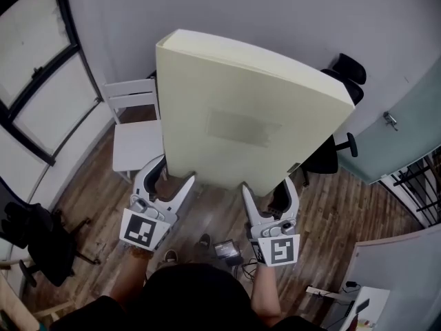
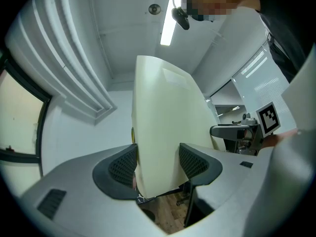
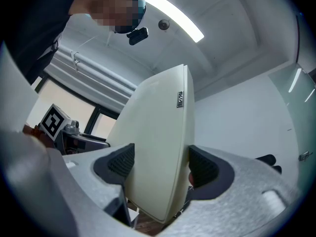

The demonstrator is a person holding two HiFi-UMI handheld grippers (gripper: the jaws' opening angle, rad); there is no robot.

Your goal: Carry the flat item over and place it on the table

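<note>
A large cream flat slab (image 1: 241,109), thick like a foam board, is held upright in the air above the wooden floor. My left gripper (image 1: 173,178) is shut on its lower left edge and my right gripper (image 1: 270,190) is shut on its lower right edge. In the left gripper view the slab (image 2: 163,132) stands between the black pads (image 2: 123,164). In the right gripper view the slab (image 3: 158,147) fills the gap between the pads (image 3: 202,168), with a small label near its top. The slab hides much of what lies behind it.
A white wooden chair (image 1: 134,126) stands behind the slab at the left. A black office chair (image 1: 341,147) is at the right, another black chair (image 1: 34,243) at the far left. A glass door (image 1: 403,129) is right. A small device (image 1: 226,251) lies on the floor.
</note>
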